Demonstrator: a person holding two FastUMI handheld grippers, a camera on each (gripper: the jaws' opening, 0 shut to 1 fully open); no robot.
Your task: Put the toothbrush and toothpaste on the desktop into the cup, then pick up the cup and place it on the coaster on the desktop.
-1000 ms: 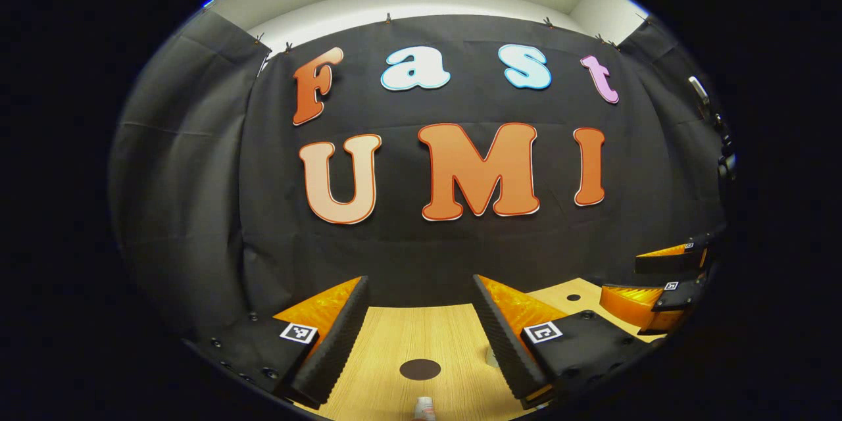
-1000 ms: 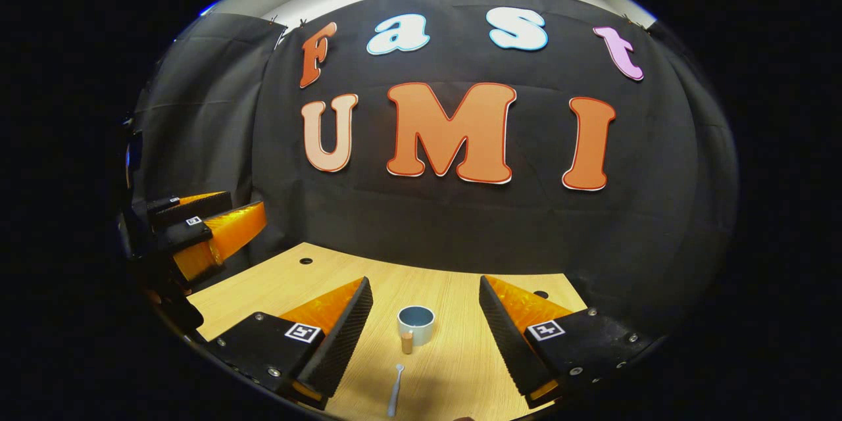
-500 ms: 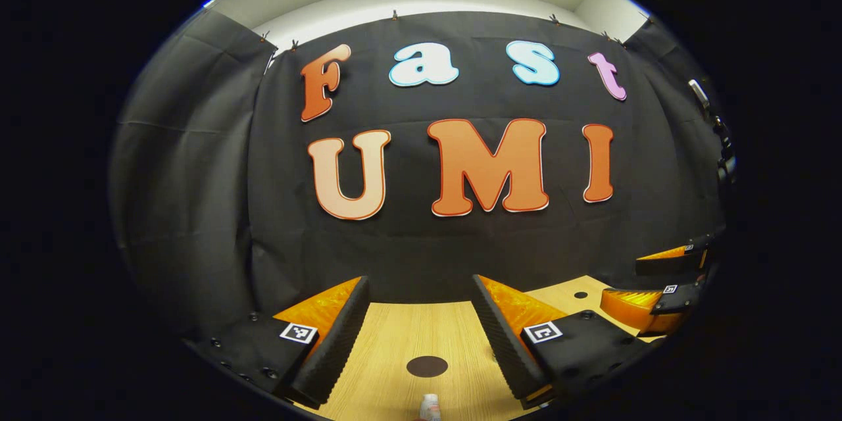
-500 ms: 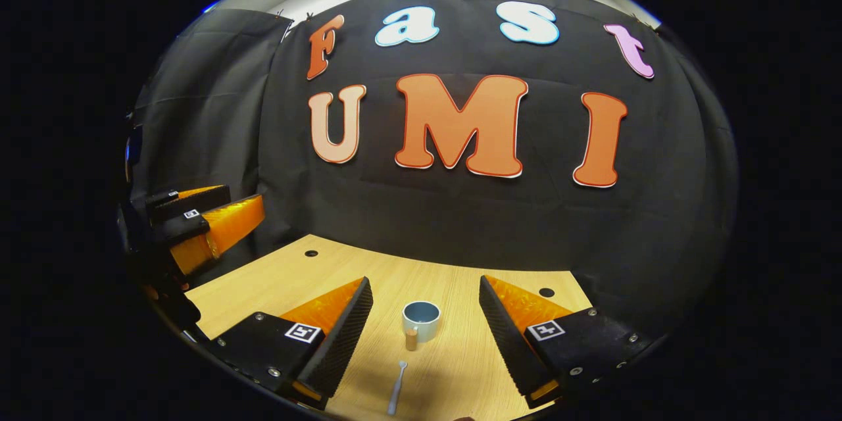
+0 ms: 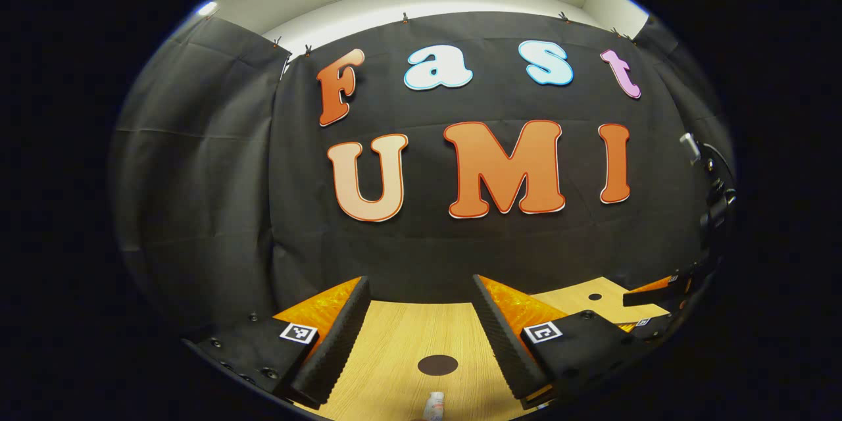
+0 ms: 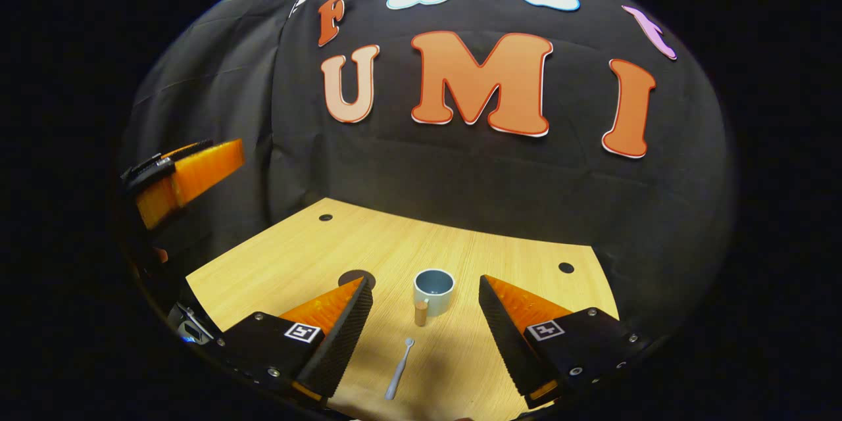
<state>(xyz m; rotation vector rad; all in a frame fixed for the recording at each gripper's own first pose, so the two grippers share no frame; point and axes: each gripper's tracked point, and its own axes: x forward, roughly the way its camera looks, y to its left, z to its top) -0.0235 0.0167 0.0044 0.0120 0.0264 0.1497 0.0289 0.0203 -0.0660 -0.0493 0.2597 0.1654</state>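
Your wooden bench runs up to the booth's black cloth wall, with small dark holes near its far corners. Above it, your right tool hangs with its 2 fingers spread wide and nothing between them; your left tool is likewise wide open and empty over the boards, and it shows again at the left edge of the right gripper view.

The cup stands upright on the bench, framed between your right tool's fingers, its stubby wooden handle turned toward you. The dark round coaster lies flat between your left tool's fingers, well apart from the cup.

The toothbrush lies on the bench just in front of the cup, head toward it. The toothpaste lies nearest you, cap pointing at the coaster.
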